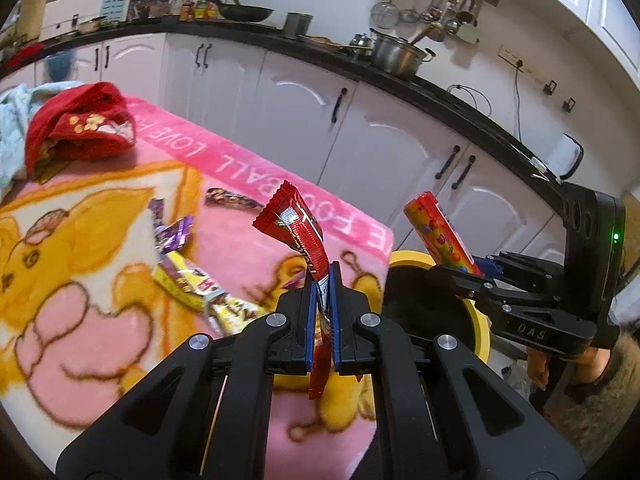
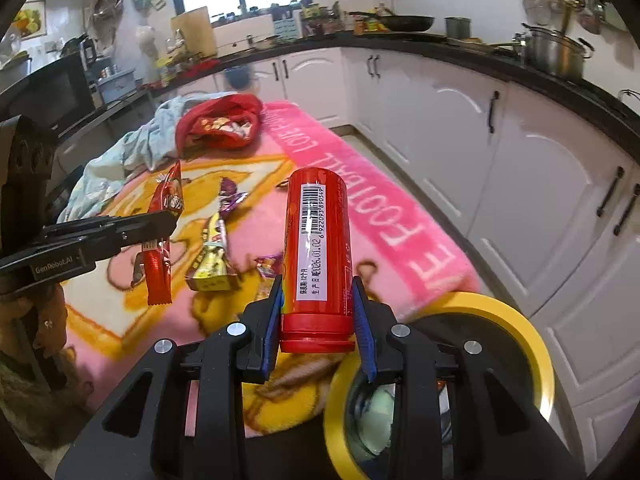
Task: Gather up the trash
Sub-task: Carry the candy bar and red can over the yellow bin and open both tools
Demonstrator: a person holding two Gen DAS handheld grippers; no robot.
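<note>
Pinching red wrapper (image 1: 298,228), L hand-held gripper (image 1: 324,280); R hand-held gripper (image 2: 318,300) clamped on red tube (image 2: 318,248).

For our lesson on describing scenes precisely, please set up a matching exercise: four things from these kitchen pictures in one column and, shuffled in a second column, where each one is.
Things:
1. red wrapper
2. red tube
3. yellow packet
4. steel pot

Places:
A. on the black counter
B. lying on the pink blanket
C. gripped in the left tongs
D. gripped in the right tongs, near the yellow bin

Pairs: 1-C, 2-D, 3-B, 4-A
</note>
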